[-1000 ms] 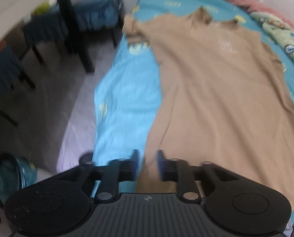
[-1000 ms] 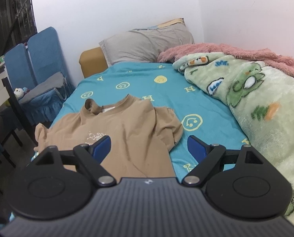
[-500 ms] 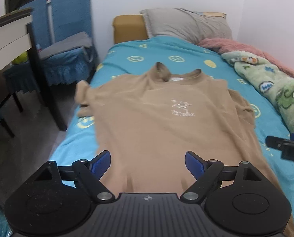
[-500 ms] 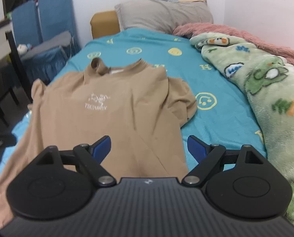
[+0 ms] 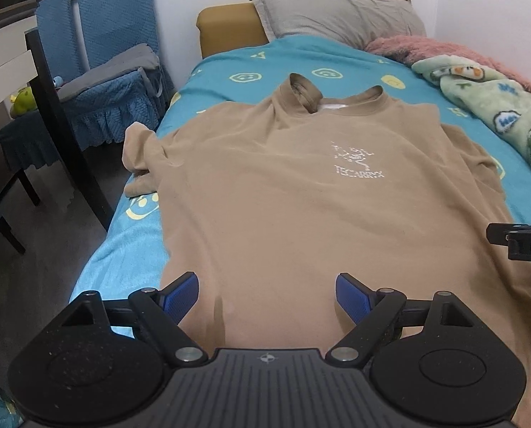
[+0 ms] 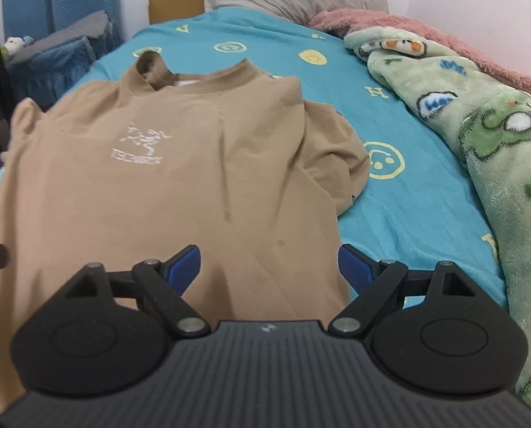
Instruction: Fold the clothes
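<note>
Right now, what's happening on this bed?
A person holds a gripper in each hand over a tan T-shirt spread flat, front up, on the blue bedsheet. The left gripper and the right gripper both stand open above the shirt's lower part, gripping nothing. No fold is made yet. A green blanket lies bunched along the sheet's right side.

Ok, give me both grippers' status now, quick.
Left gripper: open, nothing held, above the tan T-shirt.
Right gripper: open, nothing held, above the same shirt.
</note>
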`<action>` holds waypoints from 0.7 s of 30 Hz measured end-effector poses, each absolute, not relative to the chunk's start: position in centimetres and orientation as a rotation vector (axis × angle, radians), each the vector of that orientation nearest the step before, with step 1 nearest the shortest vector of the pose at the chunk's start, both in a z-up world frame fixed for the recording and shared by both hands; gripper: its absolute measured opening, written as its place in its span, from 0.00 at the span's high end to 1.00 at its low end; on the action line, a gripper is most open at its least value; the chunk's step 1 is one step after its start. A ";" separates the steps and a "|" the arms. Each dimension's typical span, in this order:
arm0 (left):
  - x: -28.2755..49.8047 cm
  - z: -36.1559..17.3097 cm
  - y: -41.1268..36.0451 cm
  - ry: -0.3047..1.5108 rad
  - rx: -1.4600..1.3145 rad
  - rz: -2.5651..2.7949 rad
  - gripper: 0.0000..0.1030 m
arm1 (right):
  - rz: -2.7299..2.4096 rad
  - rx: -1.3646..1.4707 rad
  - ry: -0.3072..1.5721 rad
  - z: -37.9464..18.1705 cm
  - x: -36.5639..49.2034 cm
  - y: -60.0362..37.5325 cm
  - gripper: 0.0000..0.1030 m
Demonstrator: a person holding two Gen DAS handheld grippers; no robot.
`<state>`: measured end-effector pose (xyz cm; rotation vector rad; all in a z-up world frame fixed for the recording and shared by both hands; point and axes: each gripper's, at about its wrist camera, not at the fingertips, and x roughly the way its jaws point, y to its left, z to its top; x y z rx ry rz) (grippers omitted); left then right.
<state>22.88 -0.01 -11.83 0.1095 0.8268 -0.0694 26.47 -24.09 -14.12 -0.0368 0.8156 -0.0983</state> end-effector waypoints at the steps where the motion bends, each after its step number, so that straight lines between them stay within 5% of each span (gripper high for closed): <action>1: 23.0 -12.0 0.2 0.829 0.107 -0.072 0.16 | -0.105 -0.038 0.821 -14.4 26.7 -24.2 0.17; 15: 24.3 -14.2 0.9 0.881 0.068 -0.064 0.15 | -0.103 -0.124 0.849 -16.4 28.0 -23.0 0.17; 21: 24.4 -14.2 1.4 0.882 0.008 -0.071 0.15 | -0.177 0.227 0.682 -14.2 31.9 -30.0 0.17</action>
